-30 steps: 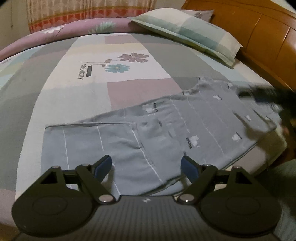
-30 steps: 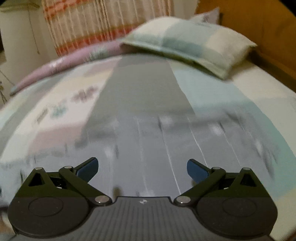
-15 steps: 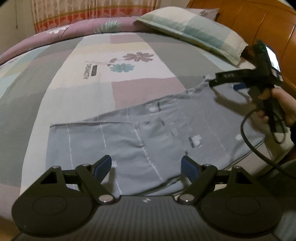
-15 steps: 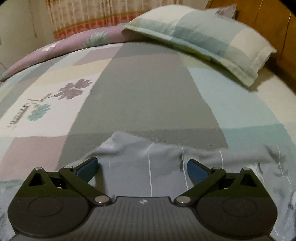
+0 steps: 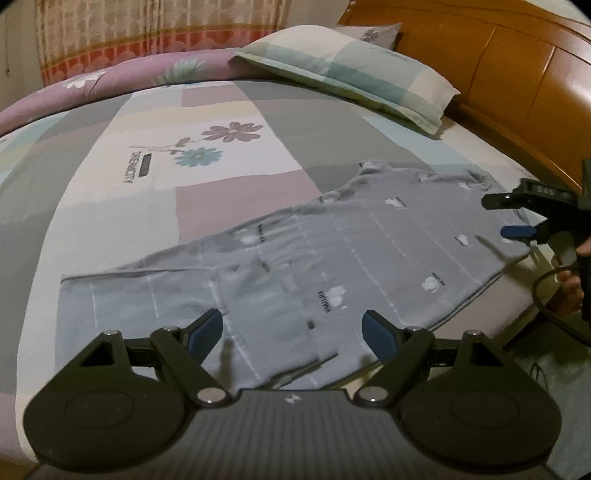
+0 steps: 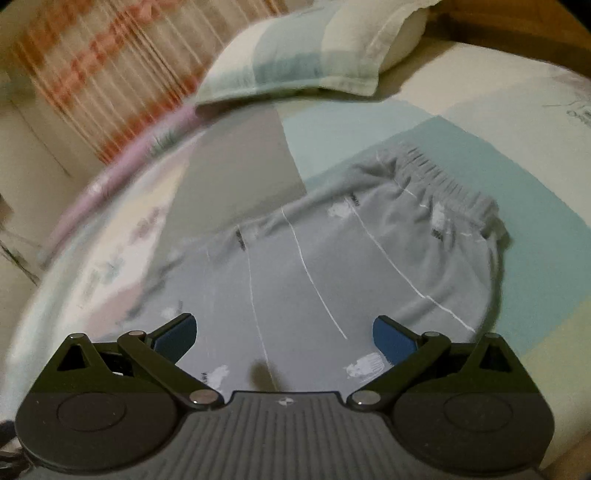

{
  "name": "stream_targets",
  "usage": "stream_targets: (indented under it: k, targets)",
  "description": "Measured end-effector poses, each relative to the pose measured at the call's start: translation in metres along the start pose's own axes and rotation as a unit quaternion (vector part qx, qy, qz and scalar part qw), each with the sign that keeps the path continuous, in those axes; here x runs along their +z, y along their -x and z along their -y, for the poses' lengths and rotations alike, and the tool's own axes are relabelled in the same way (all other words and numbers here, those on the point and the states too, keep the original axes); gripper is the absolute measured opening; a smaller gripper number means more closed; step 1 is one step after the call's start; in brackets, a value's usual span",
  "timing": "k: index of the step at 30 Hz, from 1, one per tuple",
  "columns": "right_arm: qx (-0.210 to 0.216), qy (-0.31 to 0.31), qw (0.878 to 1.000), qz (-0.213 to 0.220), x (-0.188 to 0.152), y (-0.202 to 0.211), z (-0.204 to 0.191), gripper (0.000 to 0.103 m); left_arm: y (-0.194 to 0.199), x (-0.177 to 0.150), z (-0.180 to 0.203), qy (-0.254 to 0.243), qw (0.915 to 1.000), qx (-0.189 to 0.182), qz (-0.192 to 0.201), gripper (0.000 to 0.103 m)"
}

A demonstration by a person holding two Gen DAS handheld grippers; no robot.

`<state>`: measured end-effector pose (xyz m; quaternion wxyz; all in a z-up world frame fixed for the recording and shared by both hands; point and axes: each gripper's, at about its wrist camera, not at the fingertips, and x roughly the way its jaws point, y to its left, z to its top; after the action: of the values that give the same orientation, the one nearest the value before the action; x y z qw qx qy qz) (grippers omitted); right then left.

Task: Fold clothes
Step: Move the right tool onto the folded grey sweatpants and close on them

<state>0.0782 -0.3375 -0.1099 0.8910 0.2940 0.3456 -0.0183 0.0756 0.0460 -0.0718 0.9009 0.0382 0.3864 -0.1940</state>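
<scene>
Grey trousers (image 5: 295, 266) with thin white stripes and small white prints lie spread flat on the bed. Their gathered waistband (image 6: 443, 181) shows at the far right of the right wrist view. My left gripper (image 5: 291, 328) hovers open over the leg end near the bed's front edge, nothing between its blue pads. My right gripper (image 6: 284, 336) hangs open above the upper part of the trousers (image 6: 332, 277), also with nothing in it. In the left wrist view that same right gripper (image 5: 513, 218) appears at the right edge, held by a hand (image 5: 570, 291).
A patchwork bedcover (image 5: 155, 173) with a flower print covers the bed. A checked pillow (image 5: 351, 70) lies at the head by the wooden headboard (image 5: 517, 81). A curtain (image 5: 147, 33) hangs behind. A black cable (image 5: 546, 314) trails from the right gripper.
My right gripper has swung and rolled, so the waistband now sits at the right of its view. In the left wrist view it has drawn back toward the right edge. The left gripper crept slightly.
</scene>
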Motion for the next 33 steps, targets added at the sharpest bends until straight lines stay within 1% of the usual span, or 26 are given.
stream_targets:
  k: [6,9,13,17,18,20,22,23,25,28,30,33]
  targets:
    - [0.04,-0.094,0.995,0.014,-0.002,0.018,0.023,0.103,0.007,0.005,0.007,-0.004,0.9999,-0.007,0.012,0.083]
    - [0.058,-0.117,0.991,0.032,-0.002,0.033,0.031,0.103,0.008,0.007,0.01,-0.009,0.9998,-0.007,0.014,0.083]
    - [0.06,-0.133,0.987,0.07,0.003,0.056,0.047,0.103,0.004,0.009,0.012,-0.009,0.9998,-0.012,0.011,0.084]
    - [0.045,-0.153,0.983,0.092,0.01,0.072,0.072,0.103,-0.004,0.011,0.015,-0.003,0.9999,-0.013,0.002,0.084]
    - [0.041,-0.165,0.981,0.092,0.011,0.073,0.08,0.103,-0.006,0.011,0.017,-0.003,0.9999,-0.012,-0.001,0.084]
    - [0.049,-0.196,0.975,0.087,0.012,0.073,0.098,0.103,-0.007,0.011,0.02,-0.005,0.9998,-0.017,-0.001,0.084]
    - [0.07,-0.227,0.967,0.085,0.011,0.072,0.113,0.103,-0.007,0.011,0.023,-0.007,0.9997,-0.022,0.0,0.084]
    - [0.074,-0.238,0.965,0.083,0.011,0.071,0.119,0.103,-0.008,0.011,0.024,-0.008,0.9997,-0.023,-0.001,0.084]
    - [0.077,-0.252,0.961,0.081,0.011,0.066,0.128,0.103,-0.01,0.011,0.025,-0.007,0.9997,-0.022,-0.004,0.084]
    - [0.097,-0.261,0.957,0.075,0.012,0.056,0.134,0.103,-0.013,0.011,0.026,-0.007,0.9997,-0.021,-0.008,0.084]
    - [0.096,-0.247,0.962,0.066,0.017,0.049,0.13,0.103,-0.014,0.012,0.027,-0.007,0.9997,-0.021,-0.01,0.084]
    - [0.083,-0.223,0.97,0.055,0.028,0.034,0.118,0.103,-0.016,0.013,0.027,-0.008,0.9997,-0.021,-0.012,0.084]
